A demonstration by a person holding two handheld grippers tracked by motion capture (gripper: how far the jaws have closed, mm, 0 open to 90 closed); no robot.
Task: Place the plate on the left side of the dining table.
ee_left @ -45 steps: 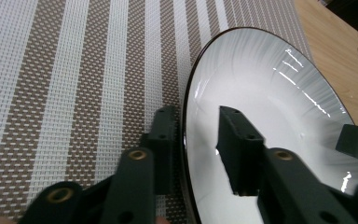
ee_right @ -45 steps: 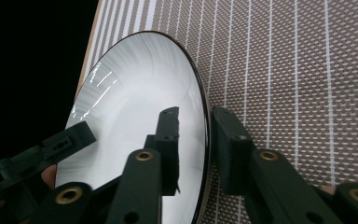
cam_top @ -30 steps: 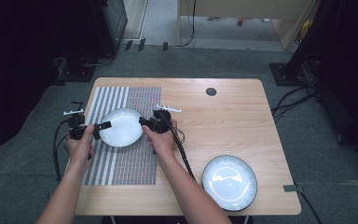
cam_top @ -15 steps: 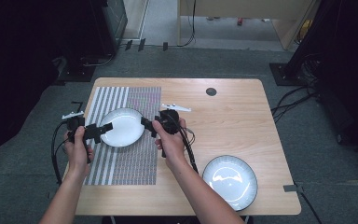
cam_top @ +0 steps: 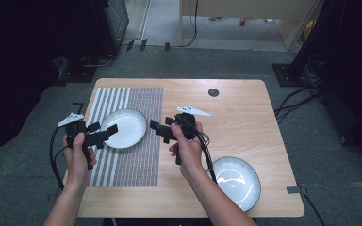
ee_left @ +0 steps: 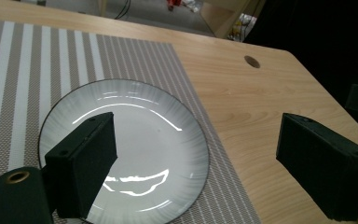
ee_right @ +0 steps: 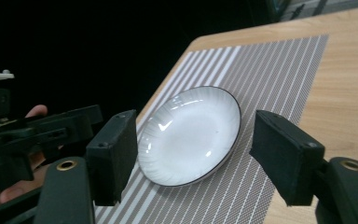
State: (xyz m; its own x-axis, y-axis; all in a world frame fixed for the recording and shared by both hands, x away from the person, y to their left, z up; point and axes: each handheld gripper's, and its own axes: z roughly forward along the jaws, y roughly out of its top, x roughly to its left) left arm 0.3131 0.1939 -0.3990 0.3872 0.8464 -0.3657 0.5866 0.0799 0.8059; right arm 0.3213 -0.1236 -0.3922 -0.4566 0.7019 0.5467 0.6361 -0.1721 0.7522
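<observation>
Counter (cam_top: 245, 117) of pale wood spans mid-frame, a striped placemat (cam_top: 136, 160) on its left half. White plate (cam_top: 124, 128) rests on the mat, left of centre; another plate (cam_top: 238, 181) sits lower right. Left gripper (cam_top: 104, 133) and right gripper (cam_top: 158, 131) flank the mat's plate, jaws apart, the right's just opening, nothing between them.

It looked like a lab or recording studio: a lone wooden table (cam_top: 235, 117) stood on grey carpet (cam_top: 320, 155), with black equipment racks (cam_top: 108, 23) and loose cables (cam_top: 297, 101) around it.
</observation>
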